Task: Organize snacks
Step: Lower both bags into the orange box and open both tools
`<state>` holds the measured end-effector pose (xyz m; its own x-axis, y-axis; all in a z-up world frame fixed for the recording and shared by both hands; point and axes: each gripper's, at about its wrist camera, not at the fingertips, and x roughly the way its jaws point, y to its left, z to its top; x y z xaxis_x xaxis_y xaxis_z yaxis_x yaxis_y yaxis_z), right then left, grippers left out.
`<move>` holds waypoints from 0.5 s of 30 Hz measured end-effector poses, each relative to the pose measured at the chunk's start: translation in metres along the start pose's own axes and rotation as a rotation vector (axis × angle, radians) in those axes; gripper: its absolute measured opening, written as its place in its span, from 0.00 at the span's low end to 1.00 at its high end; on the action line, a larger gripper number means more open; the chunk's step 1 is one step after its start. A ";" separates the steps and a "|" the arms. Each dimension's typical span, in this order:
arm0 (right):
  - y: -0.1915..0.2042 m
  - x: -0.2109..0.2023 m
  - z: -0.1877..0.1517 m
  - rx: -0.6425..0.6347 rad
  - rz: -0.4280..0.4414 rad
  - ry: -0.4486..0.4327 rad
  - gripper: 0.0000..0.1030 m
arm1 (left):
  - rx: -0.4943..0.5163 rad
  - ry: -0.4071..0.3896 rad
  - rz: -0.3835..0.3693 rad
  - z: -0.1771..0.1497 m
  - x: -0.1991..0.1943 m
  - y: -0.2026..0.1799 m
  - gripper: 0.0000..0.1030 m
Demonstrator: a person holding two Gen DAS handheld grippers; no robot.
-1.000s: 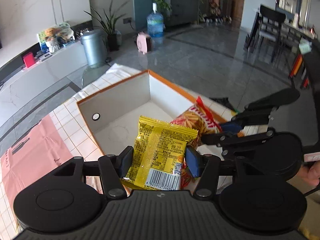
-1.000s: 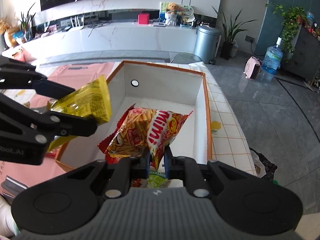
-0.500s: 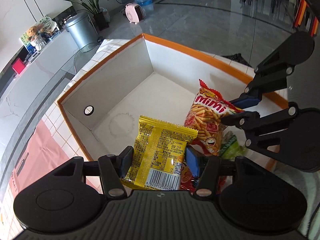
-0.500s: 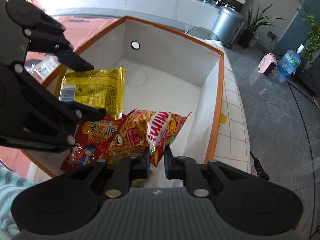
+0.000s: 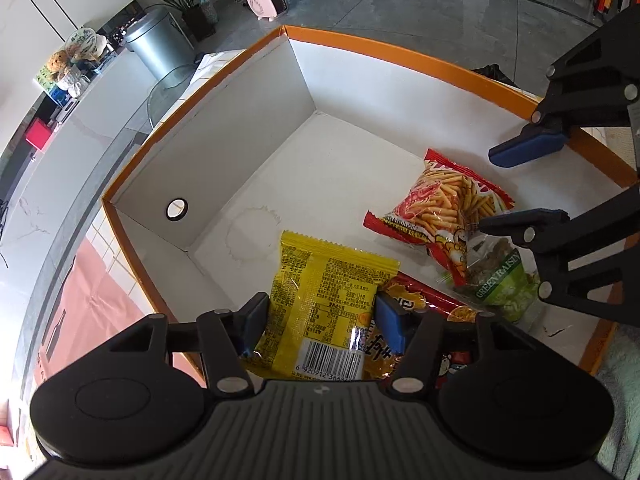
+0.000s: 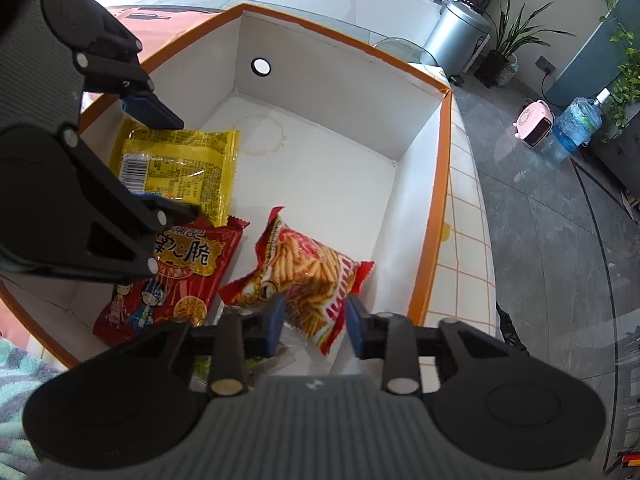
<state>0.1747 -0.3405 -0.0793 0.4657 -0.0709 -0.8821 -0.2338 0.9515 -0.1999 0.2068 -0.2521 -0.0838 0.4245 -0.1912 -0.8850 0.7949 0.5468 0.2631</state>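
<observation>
Yellow packet (image 5: 328, 292) and chip bag (image 6: 308, 280) inside orange-rimmed box (image 6: 434, 216), both jaws opening, nothing pinched — risk: snagging a corner on withdrawal, dragging it back out.

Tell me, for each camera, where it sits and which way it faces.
Left wrist: on the left gripper, looking steeply down into the box; its jaws are opening around the yellow bag; right gripper at right.
Right wrist: on the right gripper, looking down likewise; jaws opening around the fries bag.
Both show box, both bags, both grippers.
</observation>
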 end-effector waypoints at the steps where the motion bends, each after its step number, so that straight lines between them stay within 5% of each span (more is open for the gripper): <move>1: 0.000 -0.001 -0.001 0.001 0.001 0.000 0.34 | 0.001 -0.004 0.000 0.000 0.000 0.001 0.69; 6: 0.001 -0.006 -0.004 0.022 0.017 0.003 0.37 | 0.053 -0.016 0.083 -0.002 -0.005 -0.005 0.74; 15: 0.008 -0.020 -0.004 0.041 0.028 -0.011 0.43 | 0.061 -0.065 0.110 -0.010 -0.037 -0.010 0.76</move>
<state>0.1601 -0.3326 -0.0647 0.4692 -0.0405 -0.8822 -0.2120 0.9646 -0.1570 0.1795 -0.2425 -0.0574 0.5361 -0.1863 -0.8233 0.7661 0.5169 0.3819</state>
